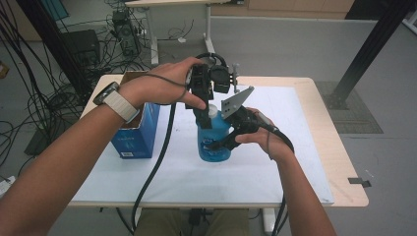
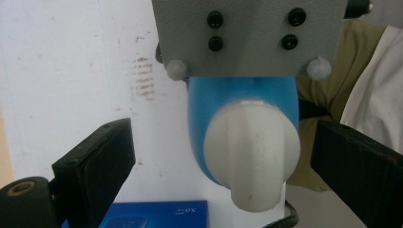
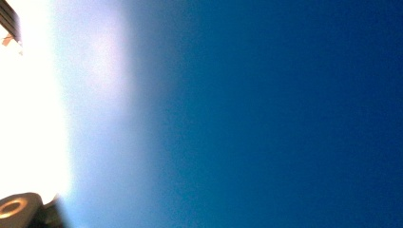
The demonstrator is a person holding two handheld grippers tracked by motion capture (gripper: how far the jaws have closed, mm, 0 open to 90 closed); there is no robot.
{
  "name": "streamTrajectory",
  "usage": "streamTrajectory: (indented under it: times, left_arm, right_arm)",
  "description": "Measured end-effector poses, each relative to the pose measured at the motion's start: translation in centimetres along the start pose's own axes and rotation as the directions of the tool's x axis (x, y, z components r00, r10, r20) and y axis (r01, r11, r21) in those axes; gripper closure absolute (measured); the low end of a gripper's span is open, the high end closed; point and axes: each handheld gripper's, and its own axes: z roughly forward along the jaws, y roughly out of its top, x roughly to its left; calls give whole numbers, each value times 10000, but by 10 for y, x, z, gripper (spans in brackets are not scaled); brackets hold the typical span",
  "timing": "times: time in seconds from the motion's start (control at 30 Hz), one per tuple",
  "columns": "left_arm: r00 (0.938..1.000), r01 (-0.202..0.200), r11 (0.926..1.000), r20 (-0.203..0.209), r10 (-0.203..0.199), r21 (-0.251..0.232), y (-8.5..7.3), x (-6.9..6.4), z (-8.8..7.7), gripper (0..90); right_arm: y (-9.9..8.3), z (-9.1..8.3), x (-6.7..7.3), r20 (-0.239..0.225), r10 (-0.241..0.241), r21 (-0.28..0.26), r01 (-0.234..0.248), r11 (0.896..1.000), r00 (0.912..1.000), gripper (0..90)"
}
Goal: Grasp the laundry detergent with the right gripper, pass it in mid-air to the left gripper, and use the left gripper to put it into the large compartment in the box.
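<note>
A blue bottle [image 1: 214, 142] (white cap [image 2: 252, 152] on) stands upright mid-table.

The high view looks forward and down from above the person's side, taking in the whole table [image 1: 305, 162] from well back. The left gripper view points straight down, close over the bottle [image 2: 242, 102] and its cap [image 2: 252, 152]. The right gripper view sits pressed against the bottle's [image 3: 285, 114] blue side, blurred. All three share the bottle [image 1: 214, 142].
</note>
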Motion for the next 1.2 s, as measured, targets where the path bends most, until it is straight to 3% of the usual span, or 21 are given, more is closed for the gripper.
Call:
streamTrajectory:
  times: [1.2]
  left_arm:
    - [9999,96,9999,40,-96,-113,-1,1,3,84]
  right_arm:
    - [2,1,0,-90,42,-18,-42,10000,10000,432]
